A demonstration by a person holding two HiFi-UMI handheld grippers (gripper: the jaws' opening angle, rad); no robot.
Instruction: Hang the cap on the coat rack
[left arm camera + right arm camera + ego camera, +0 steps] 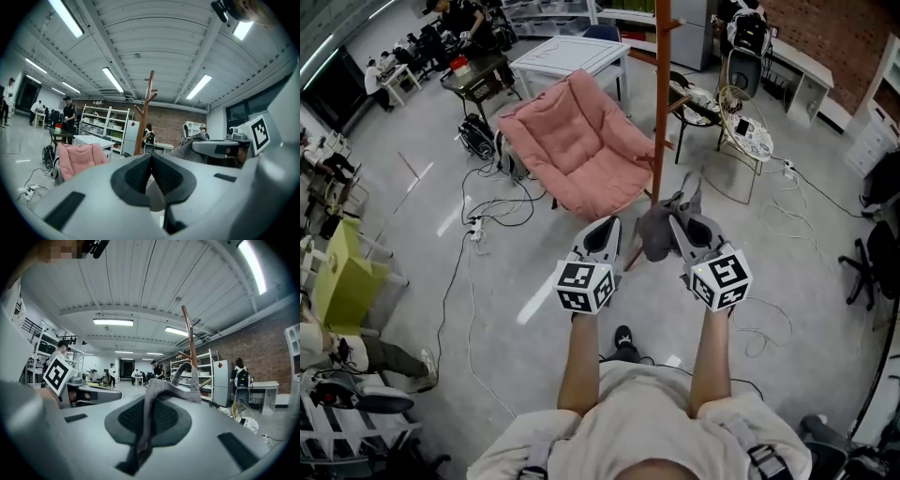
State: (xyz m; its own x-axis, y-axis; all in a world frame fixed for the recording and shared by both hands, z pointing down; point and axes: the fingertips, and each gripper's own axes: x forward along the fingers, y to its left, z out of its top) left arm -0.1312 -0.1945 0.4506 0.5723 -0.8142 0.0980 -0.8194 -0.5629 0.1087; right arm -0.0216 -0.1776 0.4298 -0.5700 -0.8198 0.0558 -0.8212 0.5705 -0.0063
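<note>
We are looking down on a grey floor (412,234) where black cables (502,202) are trailing past a power strip (475,228). A pink cushioned chair (572,141), the coat rack (662,103) and a white table (572,53) are standing on it.

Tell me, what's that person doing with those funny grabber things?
A person is holding a grabber in each hand, trying to hang a cap on a coat rack. The right gripper is pinched shut on a floppy grey cap. The left gripper is shut too, with nothing in it. The tall wooden coat rack stands just ahead of them, next to a pink chair. The cap is not on a hook yet.
</note>
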